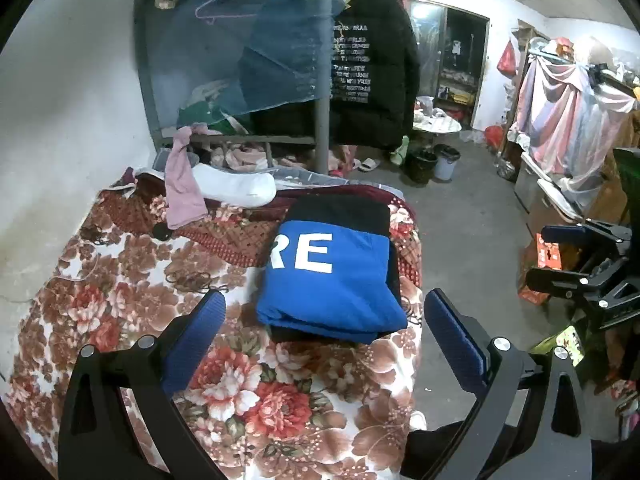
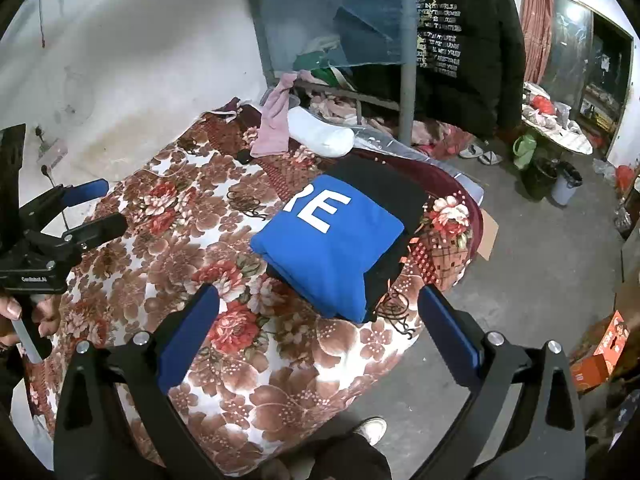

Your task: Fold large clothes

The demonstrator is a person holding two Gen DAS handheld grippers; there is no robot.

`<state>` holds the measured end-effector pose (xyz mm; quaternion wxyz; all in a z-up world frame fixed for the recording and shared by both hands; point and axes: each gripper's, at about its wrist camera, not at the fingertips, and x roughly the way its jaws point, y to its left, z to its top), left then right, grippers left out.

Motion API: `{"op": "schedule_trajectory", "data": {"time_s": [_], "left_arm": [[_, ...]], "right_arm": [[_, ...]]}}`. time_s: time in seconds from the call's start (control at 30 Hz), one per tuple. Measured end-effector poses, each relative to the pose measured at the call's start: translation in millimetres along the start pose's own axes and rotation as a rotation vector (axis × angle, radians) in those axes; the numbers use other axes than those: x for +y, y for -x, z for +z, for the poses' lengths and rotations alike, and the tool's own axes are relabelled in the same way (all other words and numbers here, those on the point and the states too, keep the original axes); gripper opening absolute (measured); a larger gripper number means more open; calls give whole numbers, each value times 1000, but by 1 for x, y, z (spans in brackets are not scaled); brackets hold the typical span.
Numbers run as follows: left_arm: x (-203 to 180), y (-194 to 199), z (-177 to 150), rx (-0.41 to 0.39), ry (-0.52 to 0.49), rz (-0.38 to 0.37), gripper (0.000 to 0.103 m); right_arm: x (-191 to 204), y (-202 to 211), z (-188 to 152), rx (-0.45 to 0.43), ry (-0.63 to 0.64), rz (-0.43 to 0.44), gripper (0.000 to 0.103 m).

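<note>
A blue and black garment (image 1: 332, 276) with white letters "RE" lies folded into a compact rectangle on the floral bedspread (image 1: 120, 280), near the bed's right edge. It also shows in the right wrist view (image 2: 336, 236). My left gripper (image 1: 324, 308) is open and empty, held above the bed just in front of the folded garment. My right gripper (image 2: 320, 300) is open and empty, also short of the garment's near edge. The right gripper shows at the right edge of the left wrist view (image 1: 588, 256). The left gripper shows at the left of the right wrist view (image 2: 92, 208).
A pink cloth (image 1: 182, 184) and a white pillow (image 1: 236, 188) lie at the bed's far end, by a bunk frame with a blue net (image 1: 260, 48) and a black jacket (image 1: 372, 64). Bins (image 1: 434, 162) and a clothes rack (image 1: 560, 120) stand on the concrete floor to the right.
</note>
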<state>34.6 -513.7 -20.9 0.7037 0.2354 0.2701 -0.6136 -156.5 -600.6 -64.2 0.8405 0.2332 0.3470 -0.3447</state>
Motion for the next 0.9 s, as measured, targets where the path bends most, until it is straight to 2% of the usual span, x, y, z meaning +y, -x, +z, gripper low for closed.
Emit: {"op": "schedule_trajectory", "data": {"time_s": [0.23, 0.27, 0.33, 0.5, 0.57, 0.9], "left_arm": [[3, -1, 5, 5, 17, 4, 98], [3, 1, 6, -4, 23, 22, 98], [2, 2, 7, -9, 30, -2, 98], [0, -3, 8, 8, 12, -6, 98], [1, -5, 8, 22, 21, -41, 97], [-3, -3, 10, 30, 2, -40, 98]], "right_arm": [[-1, -3, 7, 4, -24, 8, 98], [-1, -4, 8, 7, -30, 14, 98], [-3, -5, 9, 10, -42, 22, 98], [-4, -4, 10, 7, -36, 22, 98], [-3, -4, 11, 6, -35, 19, 98], [-1, -6, 14, 8, -36, 26, 98]]}}
